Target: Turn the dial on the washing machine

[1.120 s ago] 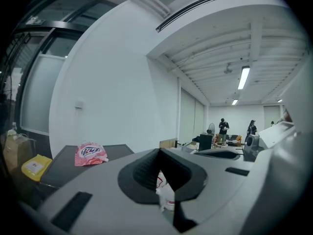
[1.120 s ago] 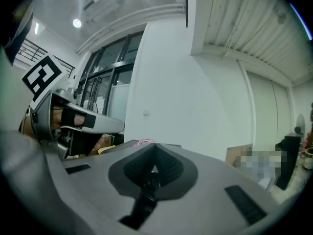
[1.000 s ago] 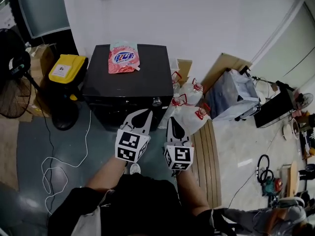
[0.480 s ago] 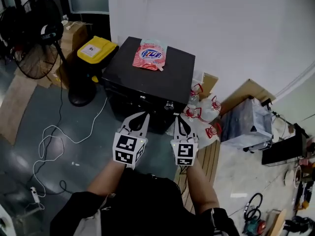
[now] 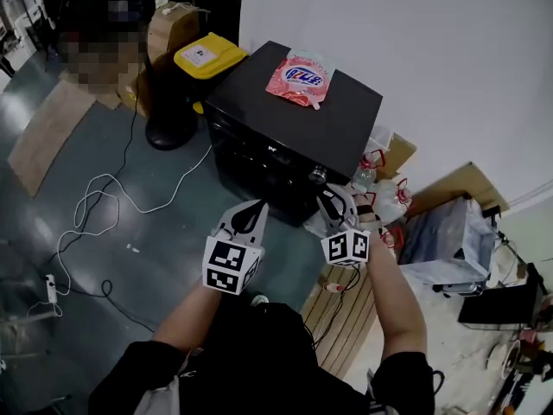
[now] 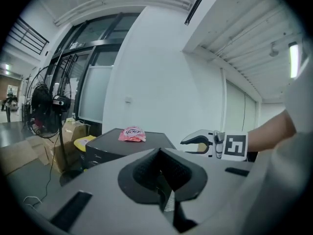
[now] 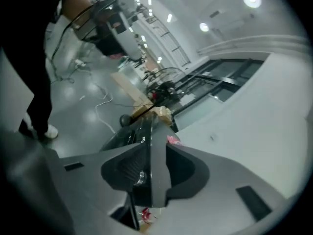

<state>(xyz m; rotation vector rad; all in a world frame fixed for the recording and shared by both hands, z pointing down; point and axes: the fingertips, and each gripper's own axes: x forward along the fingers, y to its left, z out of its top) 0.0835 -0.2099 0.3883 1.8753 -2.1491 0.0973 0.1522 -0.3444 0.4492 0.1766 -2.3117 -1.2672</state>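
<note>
On front of washing machine (image 5: 289,119), dial (image 5: 318,175) sits just ahead of right gripper (image 5: 328,200) — jaws just eased apart, not yet round it; left gripper (image 5: 256,207) closed, empty — narrow gap may clip its rim and slip.

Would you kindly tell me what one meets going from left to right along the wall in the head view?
Yellow bin lid → pink pouch → red-handled white bags → grey plastic-wrapped bundle.
</note>
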